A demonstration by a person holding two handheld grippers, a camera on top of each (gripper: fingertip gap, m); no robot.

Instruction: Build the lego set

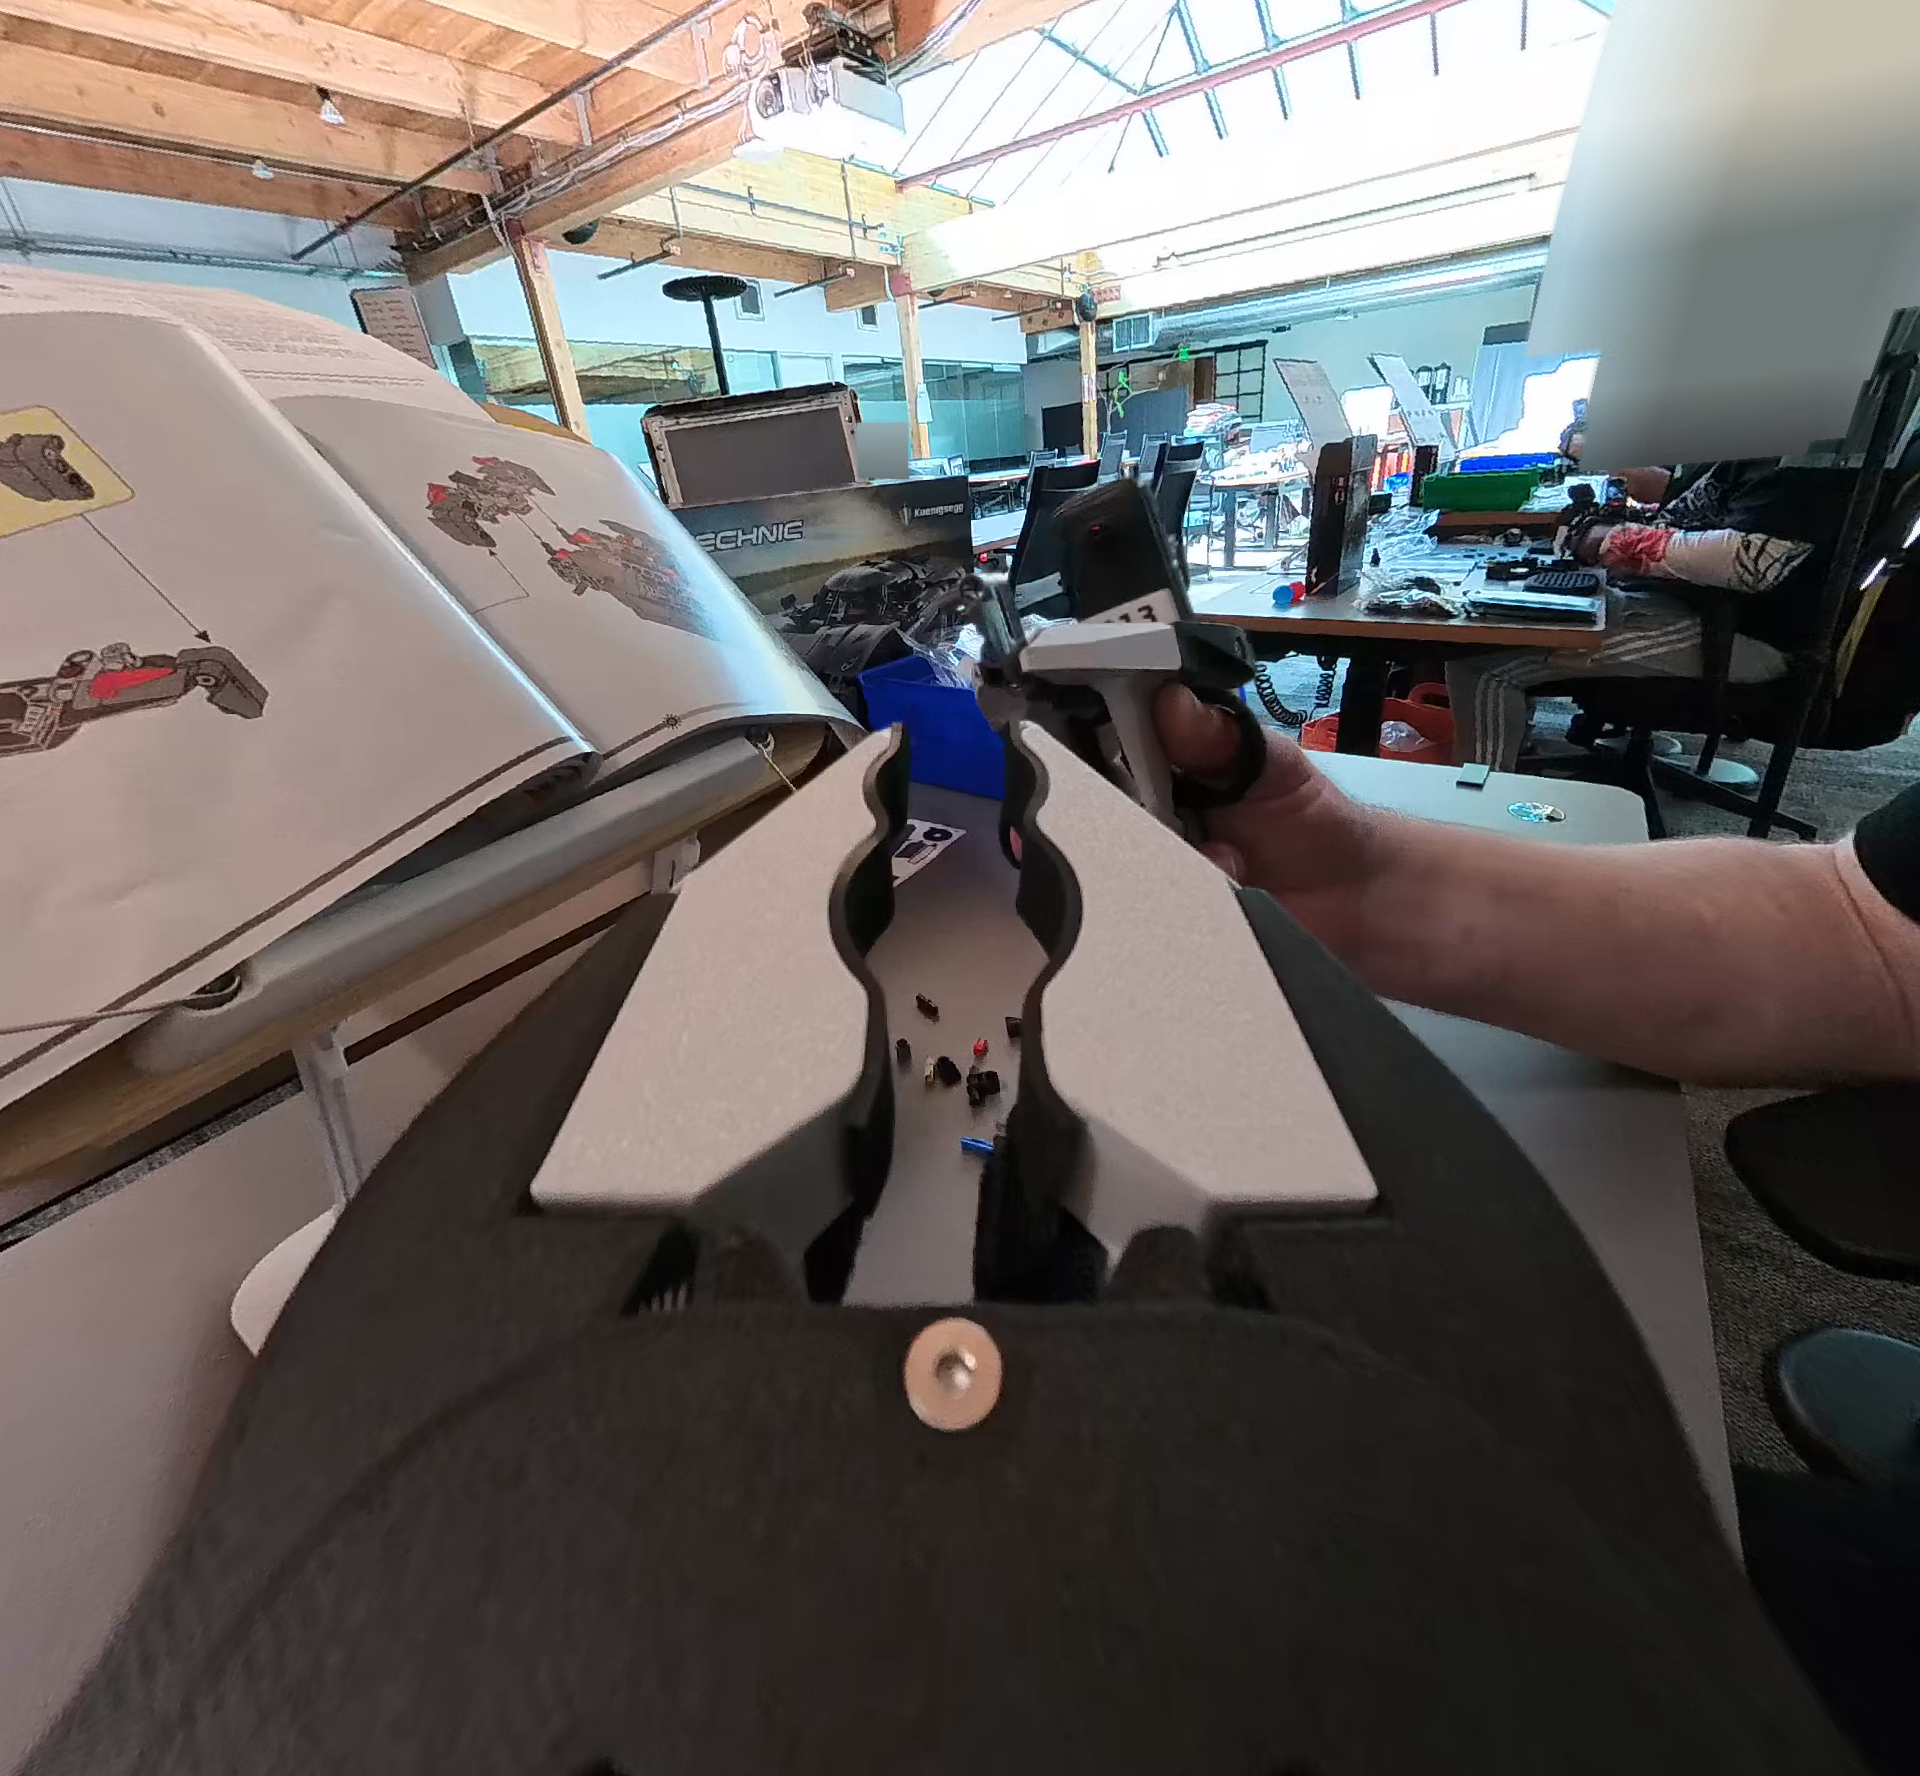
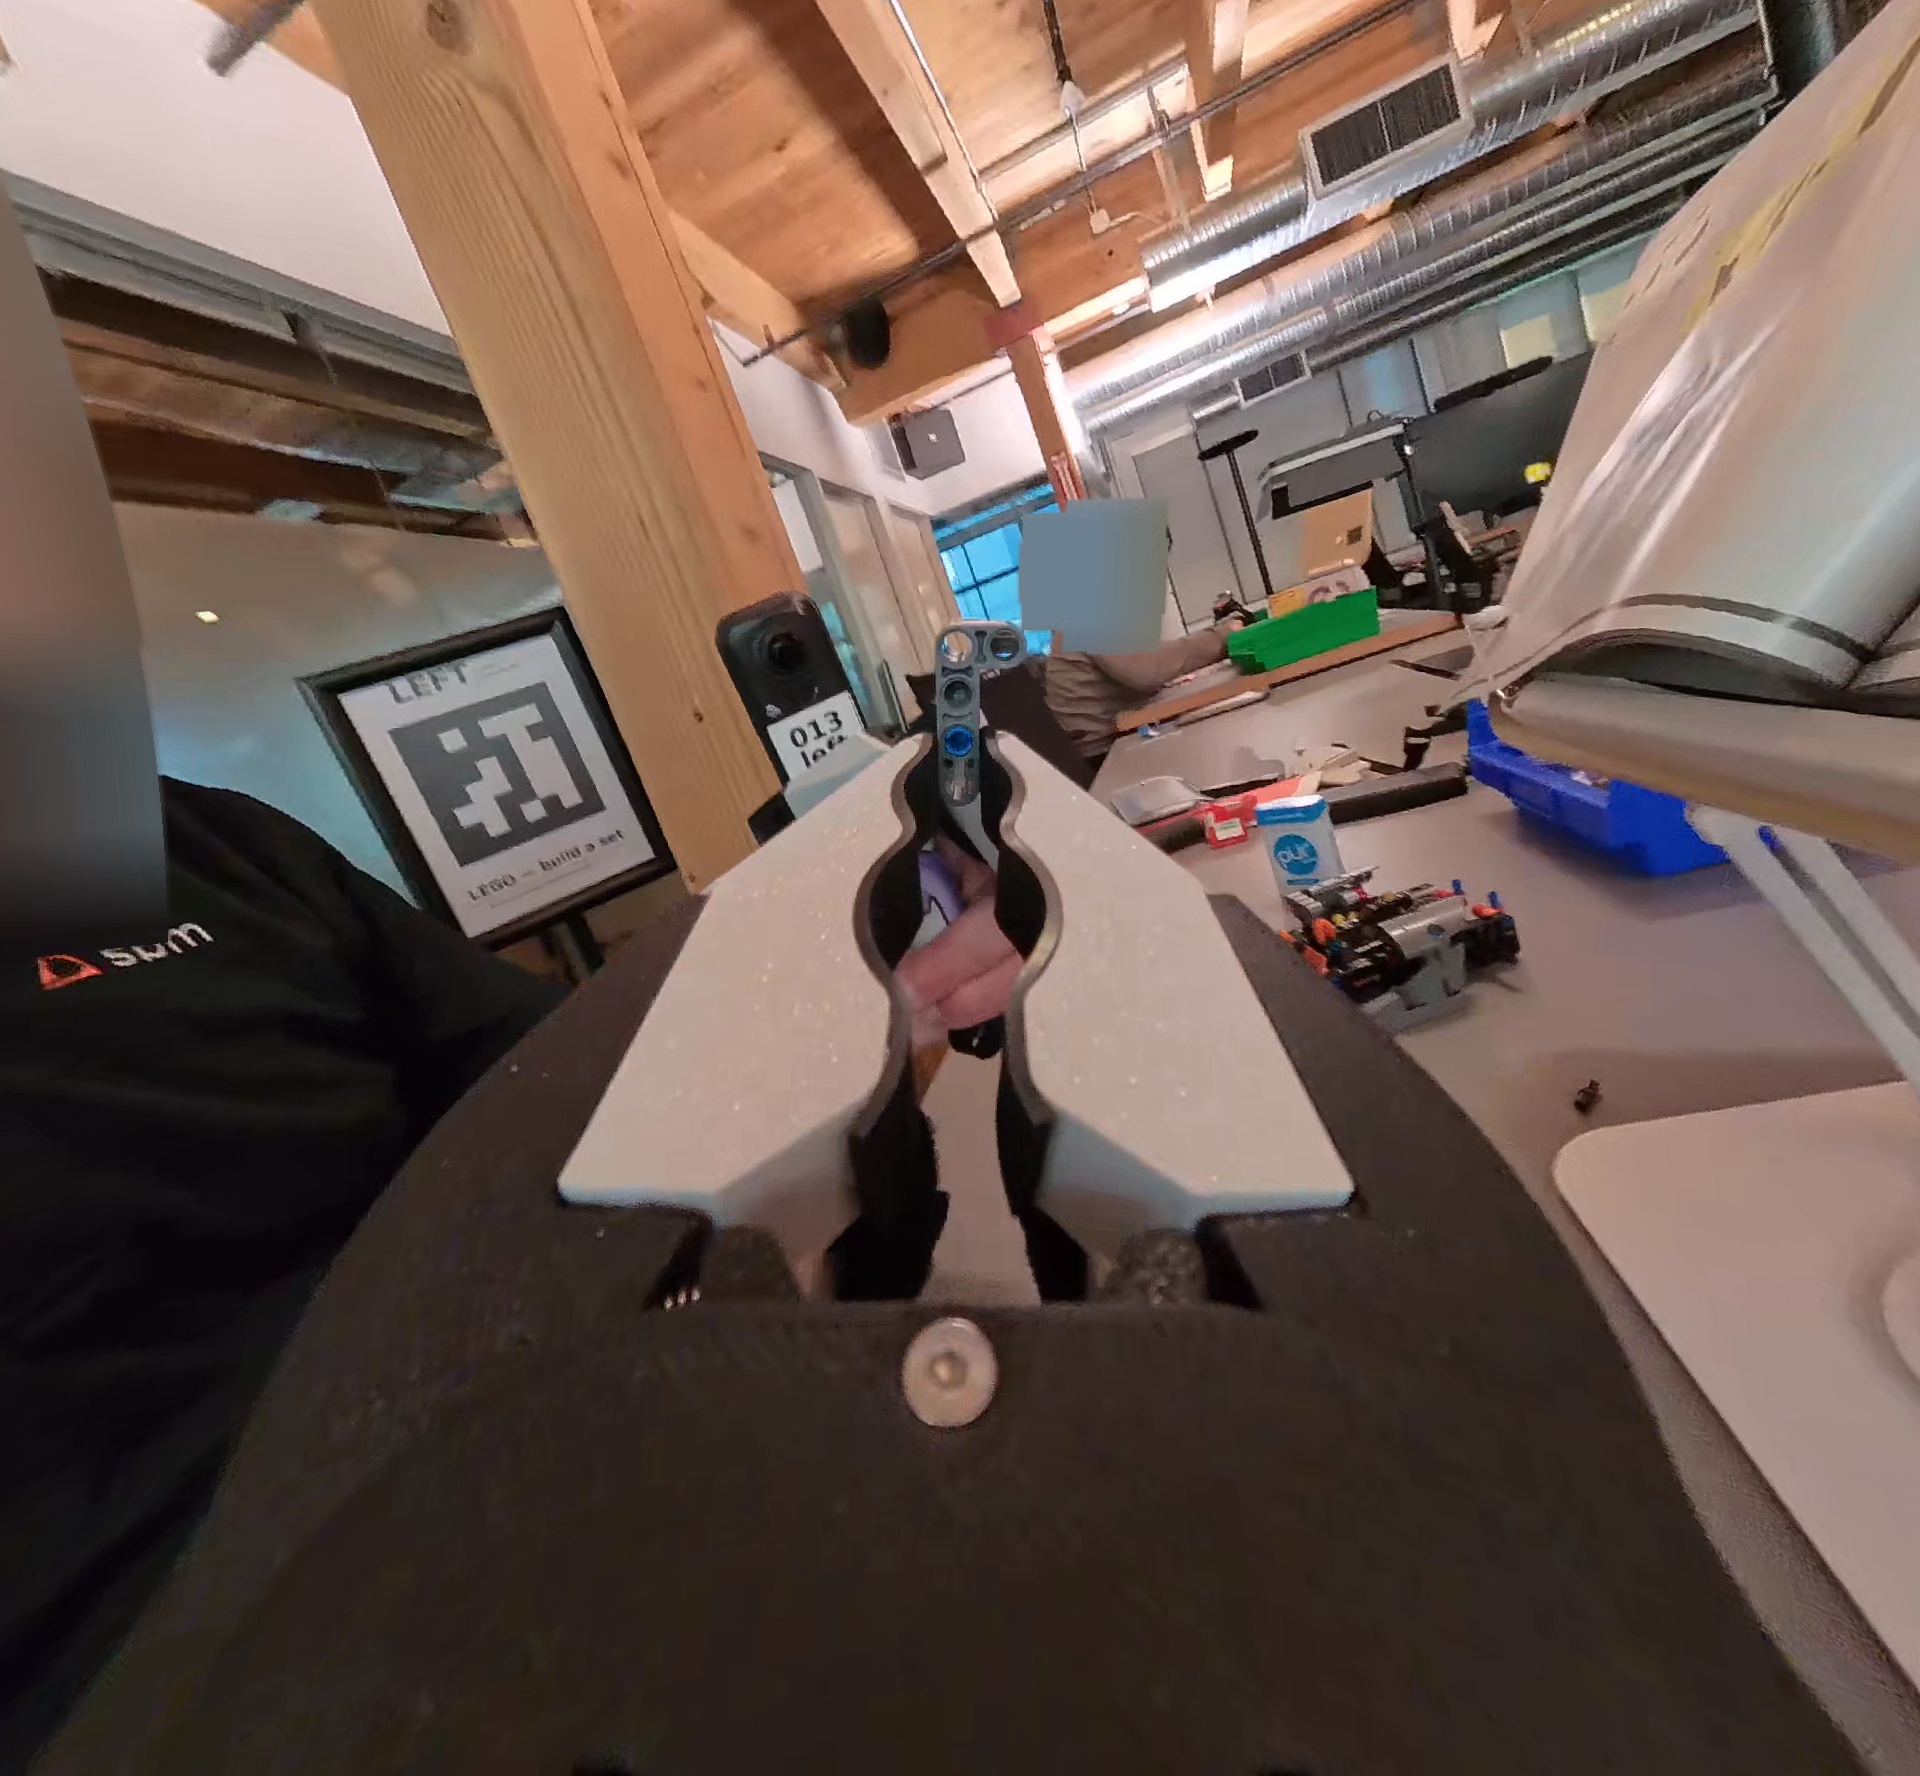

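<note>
The left gripper is hanging above the table with its fingers standing apart and nothing sitting between them. The right gripper is being held raised, its fingertips pressing together on a grey beam that is sticking up beyond them. The right hand is gripping the right gripper's handle, one finger passing through the black trigger ring, with the bare forearm reaching in from the right.
</note>
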